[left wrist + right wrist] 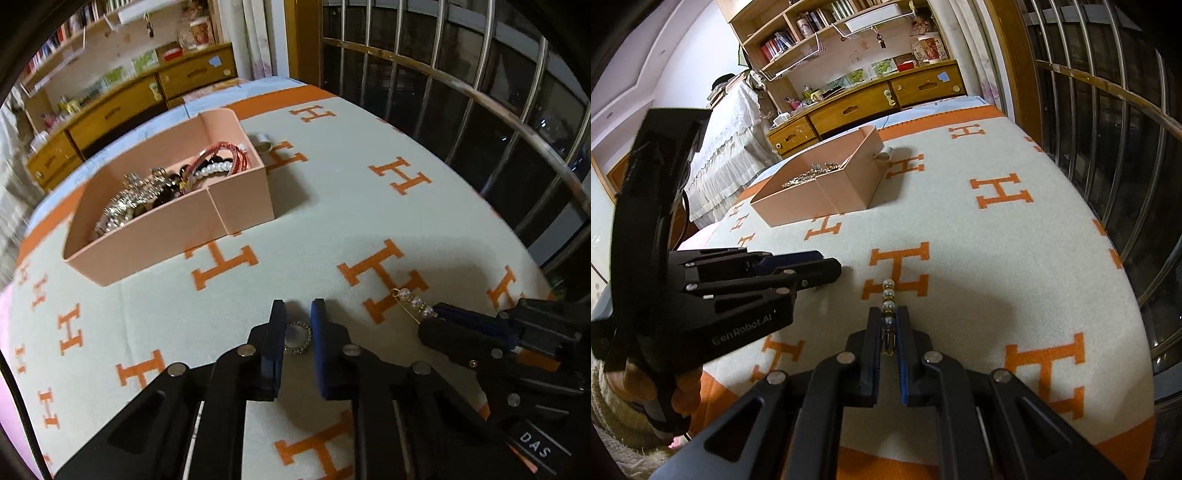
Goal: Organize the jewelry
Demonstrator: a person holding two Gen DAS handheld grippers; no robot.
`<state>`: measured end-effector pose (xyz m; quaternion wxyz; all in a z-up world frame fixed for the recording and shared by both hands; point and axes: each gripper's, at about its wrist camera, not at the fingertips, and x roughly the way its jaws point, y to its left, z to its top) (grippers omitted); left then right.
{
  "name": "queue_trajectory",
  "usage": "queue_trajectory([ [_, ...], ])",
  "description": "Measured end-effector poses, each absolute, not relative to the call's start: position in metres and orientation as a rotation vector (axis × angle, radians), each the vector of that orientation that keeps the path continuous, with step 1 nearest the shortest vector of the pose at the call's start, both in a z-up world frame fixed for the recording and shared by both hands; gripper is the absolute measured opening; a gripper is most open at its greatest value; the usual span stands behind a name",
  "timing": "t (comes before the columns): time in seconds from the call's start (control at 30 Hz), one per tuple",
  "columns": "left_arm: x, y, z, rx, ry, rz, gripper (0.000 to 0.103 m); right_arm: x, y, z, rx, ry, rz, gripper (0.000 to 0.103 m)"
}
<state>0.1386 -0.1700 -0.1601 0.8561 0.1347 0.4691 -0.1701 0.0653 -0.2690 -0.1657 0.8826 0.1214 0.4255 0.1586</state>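
A round rhinestone-rimmed brooch (297,338) lies on the blanket between the fingers of my left gripper (298,309), whose pads touch both its sides. From the right wrist view, the left gripper (833,266) points down at the blanket with its fingers close together. My right gripper (888,318) is shut on the gold end of a pearl pin (888,295), and the pearls stick out past its tips. The pearl pin (413,301) and right gripper (437,309) also show in the left view. A pink open box (177,230) holds pearl strands, red bands and silver pieces.
The bed is covered by a cream blanket (332,221) with orange H marks. A small white roll (264,142) lies by the box's far corner. Metal window bars (1108,147) run along the right; wooden drawers (871,103) stand behind. A hand (683,387) holds the left gripper's handle.
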Motion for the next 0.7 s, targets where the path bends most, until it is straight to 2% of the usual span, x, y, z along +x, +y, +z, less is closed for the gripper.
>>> queue_trajectory([
  [0.2, 0.125, -0.167, -0.157, 0.277, 0.978, -0.386, 0.010, 0.068, -0.264, -0.163, 0.234, 0.913, 0.310, 0.008],
  [0.37, 0.126, -0.147, -0.145, 0.204, 1.000, -0.411, 0.005, 0.070, -0.257, -0.156, 0.236, 0.927, 0.317, 0.008],
  [0.7, 0.174, -0.045, -0.071, -0.053, 1.021, -0.425, 0.004, 0.087, -0.242, -0.111, 0.274, 0.879, 0.408, 0.007],
])
